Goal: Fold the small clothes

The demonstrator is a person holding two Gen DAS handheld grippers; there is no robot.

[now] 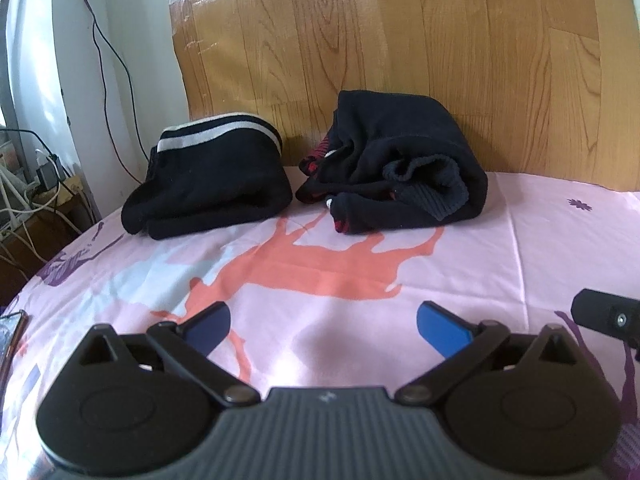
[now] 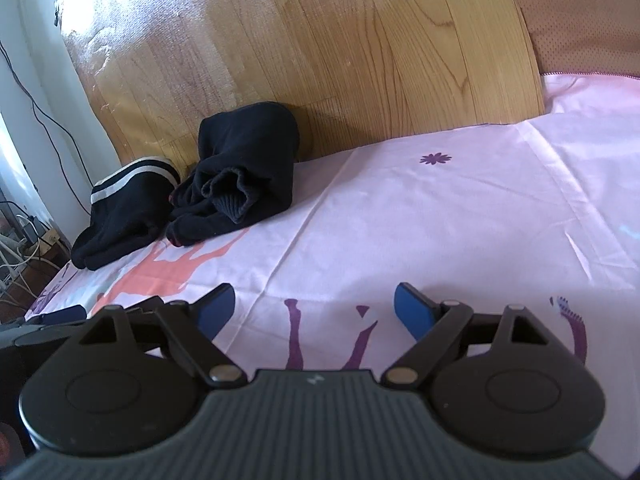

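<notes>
Wide pink bed sheet (image 1: 500, 240) with an orange print, backed by a wooden headboard (image 1: 400, 60), bare across the whole near stretch. Against the headboard, two dark garments just beside each other: on the left a black piece with white stripes (image 1: 208, 188), already folded into a tidy block; on the right a dark knit garment with red trim (image 1: 404, 168), bunched and only loosely gathered, a ribbed cuff (image 1: 436, 192) spilling out at the front. Probably between garments, one done and the next not yet taken up. Low over the sheet, well short of both pieces, left gripper (image 1: 323, 326) with blue fingers (image 1: 442, 330) spread as wide as they go, nothing between them; right gripper (image 2: 314, 309) likewise spread and empty. Next move likely calls for reaching forward to the rumpled piece, pinching an edge or the cuff, and dragging it out onto the bare sheet to flatten before any fold.
</notes>
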